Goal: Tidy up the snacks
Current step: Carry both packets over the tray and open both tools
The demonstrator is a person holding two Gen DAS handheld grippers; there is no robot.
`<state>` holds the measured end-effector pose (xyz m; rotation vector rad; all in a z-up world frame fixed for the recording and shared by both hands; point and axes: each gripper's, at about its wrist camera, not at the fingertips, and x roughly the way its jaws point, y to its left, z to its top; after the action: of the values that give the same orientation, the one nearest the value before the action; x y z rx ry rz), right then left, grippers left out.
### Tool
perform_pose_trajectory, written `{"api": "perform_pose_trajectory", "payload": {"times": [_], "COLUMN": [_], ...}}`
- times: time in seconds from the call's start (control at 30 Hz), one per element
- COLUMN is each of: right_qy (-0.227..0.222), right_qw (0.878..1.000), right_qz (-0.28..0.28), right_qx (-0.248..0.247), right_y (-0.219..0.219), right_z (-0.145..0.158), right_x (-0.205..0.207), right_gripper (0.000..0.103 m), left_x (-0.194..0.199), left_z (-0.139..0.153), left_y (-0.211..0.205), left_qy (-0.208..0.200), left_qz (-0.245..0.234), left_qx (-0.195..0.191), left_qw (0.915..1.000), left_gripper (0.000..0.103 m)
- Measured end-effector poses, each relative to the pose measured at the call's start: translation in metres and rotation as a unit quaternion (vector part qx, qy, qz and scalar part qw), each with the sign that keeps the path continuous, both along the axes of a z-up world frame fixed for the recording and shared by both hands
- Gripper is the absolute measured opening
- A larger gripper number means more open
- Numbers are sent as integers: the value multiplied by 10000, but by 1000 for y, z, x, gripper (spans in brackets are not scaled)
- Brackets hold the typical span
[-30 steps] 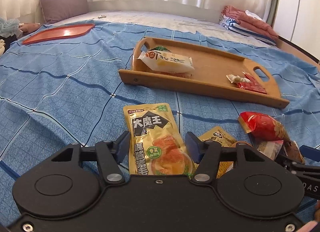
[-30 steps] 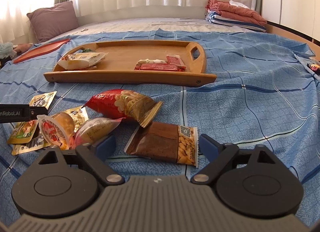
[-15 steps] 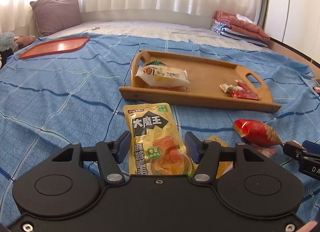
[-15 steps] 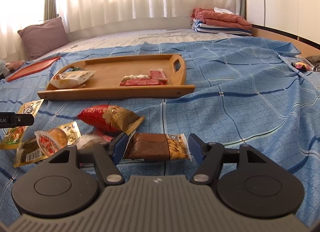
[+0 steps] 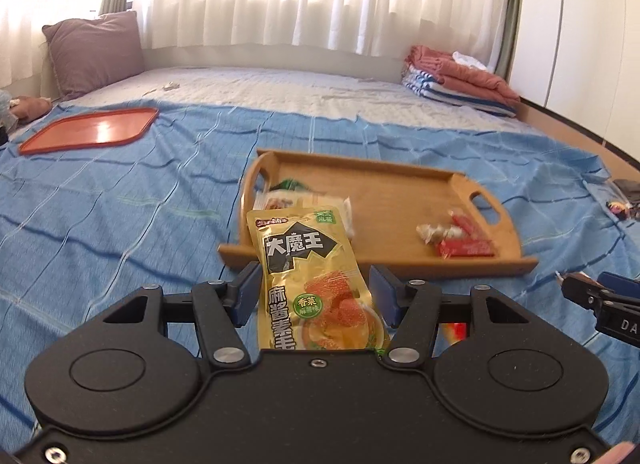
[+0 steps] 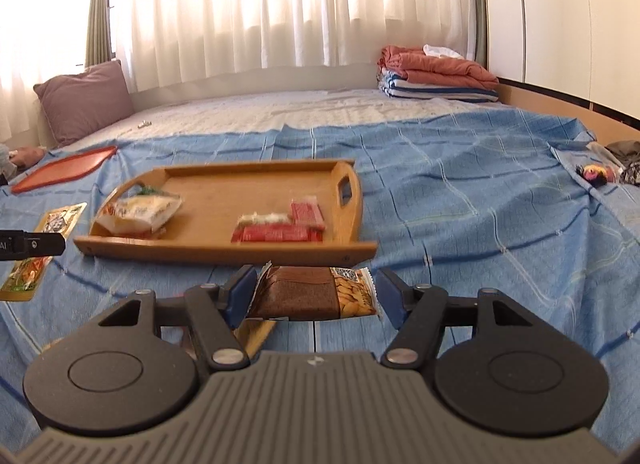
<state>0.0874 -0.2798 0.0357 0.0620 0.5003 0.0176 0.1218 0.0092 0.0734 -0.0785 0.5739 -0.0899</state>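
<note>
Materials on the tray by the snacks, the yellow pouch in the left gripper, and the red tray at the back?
Wooden tray: looks like bamboo or light wood, matte, faint grain.
Yellow pouch: glossy printed plastic film, creases and sheen.
Red tray: probably plastic; smooth, window glare on it.

Both wrist views low over bed, facing window, sharing wooden tray [image 5: 384, 200]

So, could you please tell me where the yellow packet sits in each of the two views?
Left wrist: the yellow packet stands at centre, between the left gripper fingers, in front of the wooden tray.
Right wrist: at the far left edge, partly behind the left gripper's black tip, left of the tray.
Shared landmark: the wooden tray.
</note>
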Motion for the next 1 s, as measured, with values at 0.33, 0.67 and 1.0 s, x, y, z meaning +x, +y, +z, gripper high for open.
{"api": "perform_pose_trajectory", "payload": {"times": [0.33,0.67,1.0], "right_qy": [-159,163,497], "right_qw": [9995,9962,9940], "right_qz": [60,212,325], "right_qx": [269,826,923], "right_y": [-1,13,25], "right_z": [46,42,-4], "right_x": [68,149,205], "right_gripper": [67,67,67], "left_x": [79,193,265], "left_z": [42,21,-23], "left_y": [0,-3,-29], "left_qy": [54,660,853], "left_qz": [-351,-426,-483], "left_qx": [-480,-735,-542], "left_qw": [9982,9942,9937], "left_gripper": [56,57,57]}}
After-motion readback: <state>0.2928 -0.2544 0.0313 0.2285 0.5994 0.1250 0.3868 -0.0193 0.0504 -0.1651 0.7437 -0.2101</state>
